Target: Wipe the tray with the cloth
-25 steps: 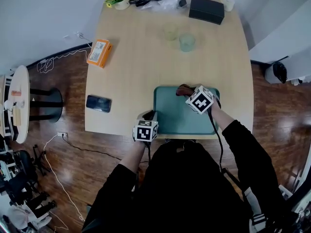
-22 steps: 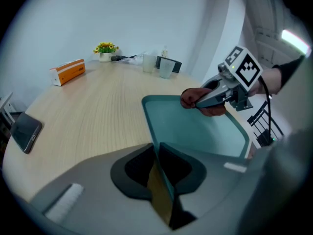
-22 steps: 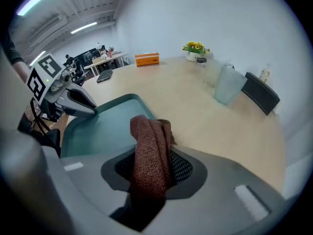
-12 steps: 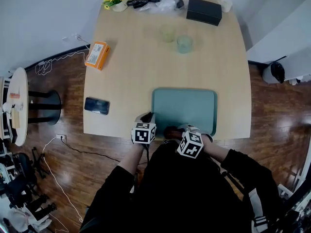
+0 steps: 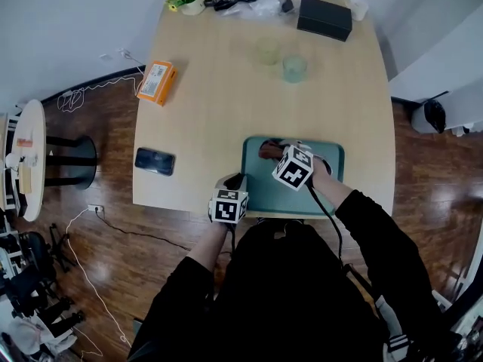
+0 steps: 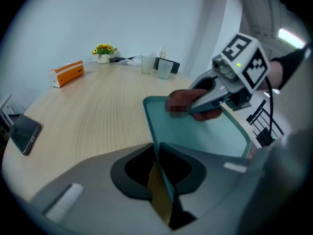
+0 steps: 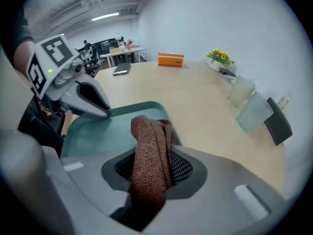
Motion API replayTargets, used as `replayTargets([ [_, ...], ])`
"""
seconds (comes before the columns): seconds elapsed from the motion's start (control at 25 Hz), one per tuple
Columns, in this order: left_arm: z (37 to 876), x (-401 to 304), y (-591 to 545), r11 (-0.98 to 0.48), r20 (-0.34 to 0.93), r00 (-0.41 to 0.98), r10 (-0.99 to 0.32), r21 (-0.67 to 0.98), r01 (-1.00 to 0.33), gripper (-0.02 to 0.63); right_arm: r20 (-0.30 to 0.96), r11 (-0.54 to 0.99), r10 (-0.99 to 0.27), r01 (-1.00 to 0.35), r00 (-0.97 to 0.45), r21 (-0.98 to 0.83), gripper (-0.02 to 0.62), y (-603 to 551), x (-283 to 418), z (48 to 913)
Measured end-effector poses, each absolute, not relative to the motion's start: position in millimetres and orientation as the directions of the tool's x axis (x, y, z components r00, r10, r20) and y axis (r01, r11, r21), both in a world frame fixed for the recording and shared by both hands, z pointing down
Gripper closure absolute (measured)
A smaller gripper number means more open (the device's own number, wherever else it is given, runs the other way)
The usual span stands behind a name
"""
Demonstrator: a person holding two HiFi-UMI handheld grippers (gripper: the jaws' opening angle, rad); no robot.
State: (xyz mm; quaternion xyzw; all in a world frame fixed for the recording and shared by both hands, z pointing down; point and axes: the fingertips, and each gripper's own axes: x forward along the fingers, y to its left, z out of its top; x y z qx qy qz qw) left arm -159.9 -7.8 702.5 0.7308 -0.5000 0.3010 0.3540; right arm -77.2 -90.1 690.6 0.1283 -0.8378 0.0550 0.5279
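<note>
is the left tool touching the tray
Touching. The left gripper view shows the left tool shut on the tray at its rim.

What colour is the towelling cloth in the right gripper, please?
Reddish-brown terry cloth; the right gripper view shows it best.

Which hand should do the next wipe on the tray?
Right. The right gripper pinches the brown cloth over the green tray; the left gripper is clamped on the tray's rim, steadying it.

Office setting. Open-plan desks (image 7: 120,52) under ceiling strip lights (image 7: 105,17) sit behind a long pale wooden meeting table (image 5: 219,89). Dark wood floor (image 5: 90,232), plain white walls (image 5: 60,21).
</note>
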Motion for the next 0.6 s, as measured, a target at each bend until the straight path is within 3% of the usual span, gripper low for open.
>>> replayTargets([
  [0.24,703,-160,-11,-0.249,0.782,0.336,-0.524,0.237,-0.939,0.584,0.909,0.966,-0.134,-0.258,-0.394,0.031,0.480,-91,-84,687],
  [0.48,704,-163,-9,-0.249,0.771,0.353,-0.530,0.257,-0.934,0.584,0.911,0.996,0.084,0.008,-0.403,-0.088,0.480,59,-103,688],
  [0.6,704,-163,-9,-0.250,0.771,0.359,-0.526,0.263,-0.932,0.586,0.910,0.990,0.110,0.130,-0.400,-0.062,0.480,98,-112,689],
])
